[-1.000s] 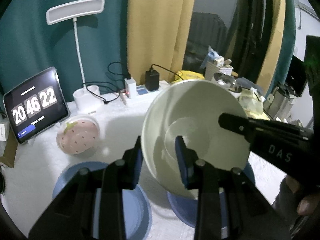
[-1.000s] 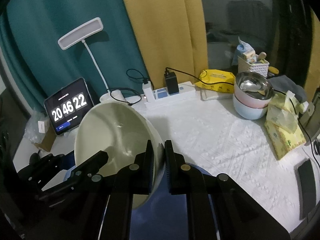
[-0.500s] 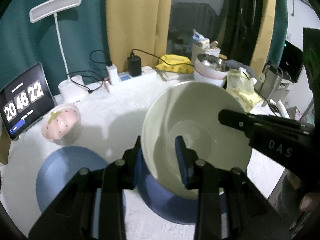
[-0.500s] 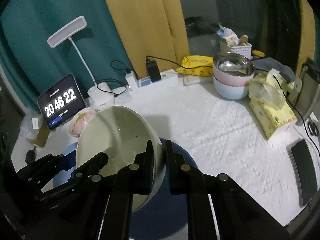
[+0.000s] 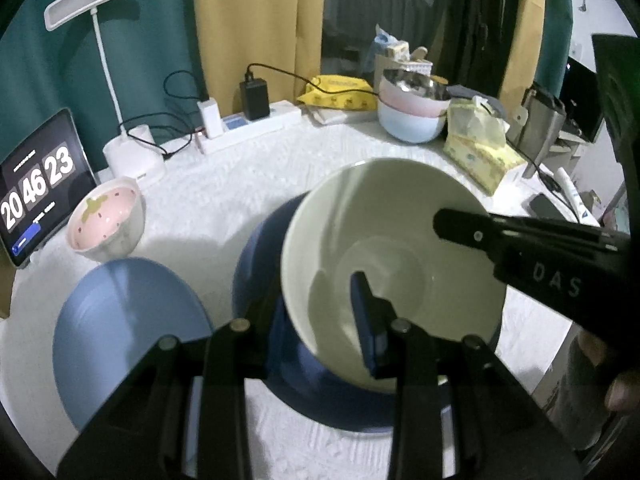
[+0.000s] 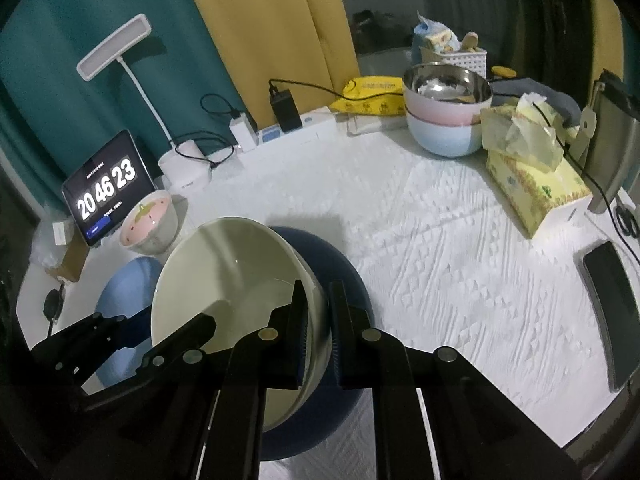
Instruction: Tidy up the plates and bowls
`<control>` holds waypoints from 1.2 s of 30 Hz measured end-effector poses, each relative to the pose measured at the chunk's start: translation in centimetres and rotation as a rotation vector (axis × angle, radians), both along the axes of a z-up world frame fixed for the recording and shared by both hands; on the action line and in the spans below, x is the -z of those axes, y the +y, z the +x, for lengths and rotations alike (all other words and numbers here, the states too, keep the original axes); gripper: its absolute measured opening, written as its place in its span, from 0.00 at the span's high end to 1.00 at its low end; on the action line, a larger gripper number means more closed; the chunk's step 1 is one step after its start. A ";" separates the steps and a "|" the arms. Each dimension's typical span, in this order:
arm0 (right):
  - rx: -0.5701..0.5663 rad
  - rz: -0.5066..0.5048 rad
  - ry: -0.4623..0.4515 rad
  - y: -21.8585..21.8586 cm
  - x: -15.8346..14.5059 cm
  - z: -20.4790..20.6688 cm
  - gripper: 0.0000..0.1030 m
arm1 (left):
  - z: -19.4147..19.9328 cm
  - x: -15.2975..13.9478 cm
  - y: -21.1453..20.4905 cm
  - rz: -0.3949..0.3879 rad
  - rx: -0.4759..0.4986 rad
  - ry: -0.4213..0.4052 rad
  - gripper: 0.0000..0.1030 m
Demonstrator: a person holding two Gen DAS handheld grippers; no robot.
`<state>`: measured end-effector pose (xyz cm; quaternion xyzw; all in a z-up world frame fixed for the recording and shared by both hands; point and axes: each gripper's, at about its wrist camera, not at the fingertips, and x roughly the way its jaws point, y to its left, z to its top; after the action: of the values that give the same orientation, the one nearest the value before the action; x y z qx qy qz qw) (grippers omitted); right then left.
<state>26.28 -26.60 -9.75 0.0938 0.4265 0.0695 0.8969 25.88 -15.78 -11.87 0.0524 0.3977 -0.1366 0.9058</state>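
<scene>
Both grippers, left (image 5: 320,312) and right (image 6: 318,332), clamped opposite rims of the cream bowl (image 5: 394,276), tilted, probably steadying it above the dark blue plate (image 6: 340,264).

Big bowl (image 5: 400,240) held tilted right over the dark plate (image 6: 340,264), left gripper (image 5: 320,312) on its near rim, right gripper (image 6: 318,320) on the opposite rim. Second plate (image 5: 120,320) just left, strawberry bowl (image 5: 106,222) behind that, clock tablet (image 6: 106,192) further back. Stacked bowls (image 6: 446,120) far right, tissue box (image 6: 532,184) beside them.
</scene>
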 end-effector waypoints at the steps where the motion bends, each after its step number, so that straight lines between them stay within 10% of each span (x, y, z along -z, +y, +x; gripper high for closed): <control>1: -0.001 0.000 0.004 0.0 0.2 0.0 0.89 | -0.1 0.2 0.0 0.005 0.001 0.002 0.69; 36: -0.023 -0.077 0.020 0.5 0.9 1.0 0.77 | 0.2 0.3 1.6 0.026 0.001 0.001 0.67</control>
<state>27.32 -26.15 -10.65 0.0549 0.4389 0.0623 0.8947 26.11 -14.16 -12.17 0.0645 0.3997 -0.1320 0.9048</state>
